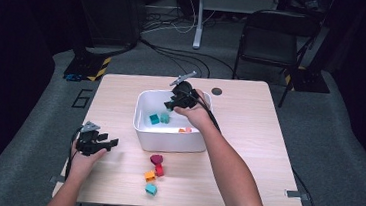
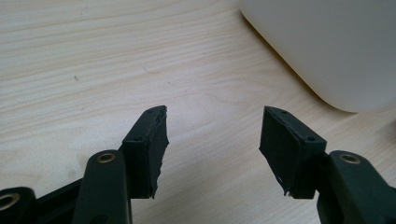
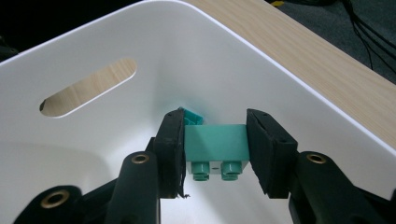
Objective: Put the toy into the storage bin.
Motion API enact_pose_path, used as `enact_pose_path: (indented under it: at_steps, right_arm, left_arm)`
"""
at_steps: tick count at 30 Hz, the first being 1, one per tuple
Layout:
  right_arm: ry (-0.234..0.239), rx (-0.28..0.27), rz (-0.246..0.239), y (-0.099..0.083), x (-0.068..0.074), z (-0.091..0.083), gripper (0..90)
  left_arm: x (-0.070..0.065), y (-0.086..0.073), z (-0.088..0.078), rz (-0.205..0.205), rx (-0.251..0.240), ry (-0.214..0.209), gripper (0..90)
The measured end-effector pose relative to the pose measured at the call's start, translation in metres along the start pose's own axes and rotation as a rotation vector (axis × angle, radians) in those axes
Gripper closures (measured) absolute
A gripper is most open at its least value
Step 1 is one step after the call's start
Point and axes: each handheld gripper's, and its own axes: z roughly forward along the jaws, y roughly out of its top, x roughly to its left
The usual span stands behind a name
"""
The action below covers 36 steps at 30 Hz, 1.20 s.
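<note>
My right gripper [image 3: 215, 144] reaches down inside a white bin [image 3: 299, 79] and is shut on a light green brick [image 3: 215, 142], studs facing the camera. A teal piece [image 3: 194, 116] peeks out just behind it. From above, the right gripper [image 1: 172, 104] hangs over the bin's [image 1: 167, 141] far half, where a teal brick [image 1: 154, 119] and small orange pieces [image 1: 186, 130] lie on the floor. My left gripper [image 1: 111, 142] rests on the table left of the bin. Its jaws [image 2: 212, 140] stand open over bare wood, the bin's wall [image 2: 336, 46] ahead on the right.
In front of the bin lie a dark red piece [image 1: 156, 159], a red brick [image 1: 159, 170], an orange brick [image 1: 150, 175] and a teal brick [image 1: 151, 188]. A dark round grommet [image 1: 216, 91] sits near the table's far edge. A folding chair [image 1: 272, 40] stands beyond.
</note>
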Motion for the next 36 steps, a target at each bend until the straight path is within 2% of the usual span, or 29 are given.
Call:
enact_pose_path:
  at_steps: [4,5,10,14,17,20,23,27,31,36]
  right_arm:
    - [0.022,0.013,0.026,0.0,0.001,0.001,53.2]
    - [0.02,0.009,0.014,0.0,0.001,0.002,53.2]
    - [0.017,0.015,0.025,0.0,0.002,0.0,51.5]
    - [0.014,0.01,0.015,0.0,0.005,-0.006,50.0]
    - [-0.001,0.002,0.02,0.0,0.01,-0.015,48.7]
    - [0.006,-0.026,0.032,0.0,0.015,-0.027,48.1]
    - [0.032,-0.063,0.011,-0.003,0.017,-0.038,47.5]
    - [0.047,-0.095,0.02,-0.011,0.021,-0.051,47.0]
    - [0.043,-0.106,0.025,-0.018,0.024,-0.063,47.0]
    - [0.054,-0.118,-0.002,-0.027,0.028,-0.077,47.8]
  left_arm:
    - [0.0,0.0,0.0,0.002,0.001,-0.001,41.2]
    - [0.0,0.0,0.0,0.0,0.001,0.0,41.2]
    - [0.0,0.0,0.0,0.005,0.006,-0.003,41.2]
    - [0.0,0.0,0.001,0.005,0.006,-0.004,41.2]
    - [0.0,0.0,0.0,0.004,-0.001,-0.004,41.1]
    - [0.001,0.0,-0.001,-0.004,-0.016,-0.001,41.0]
    - [0.002,0.0,-0.003,-0.007,-0.011,0.0,41.0]
    - [0.0,0.0,-0.004,-0.009,-0.013,0.001,40.9]
    - [-0.003,0.0,-0.004,-0.002,-0.016,0.001,40.9]
    - [-0.004,0.0,-0.005,0.003,-0.009,-0.001,40.9]
